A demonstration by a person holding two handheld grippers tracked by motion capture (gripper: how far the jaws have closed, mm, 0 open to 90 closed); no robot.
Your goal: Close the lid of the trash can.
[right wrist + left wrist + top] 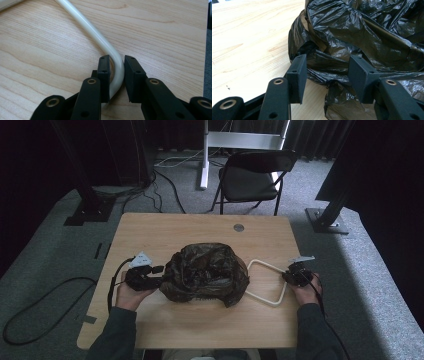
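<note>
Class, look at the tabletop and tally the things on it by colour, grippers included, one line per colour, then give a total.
Black: 3: bag, left gripper, right gripper
Cream: 1: bent tube frame
Grey: 1: round disc
Total: 5

Bag mid-table, tube frame just right, chair behind.

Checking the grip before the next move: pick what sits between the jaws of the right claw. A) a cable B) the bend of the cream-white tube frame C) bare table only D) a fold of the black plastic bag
B: in the right gripper view the right claw straddles the curved corner of the cream-white tube frame, lying on the wooden table.
</note>
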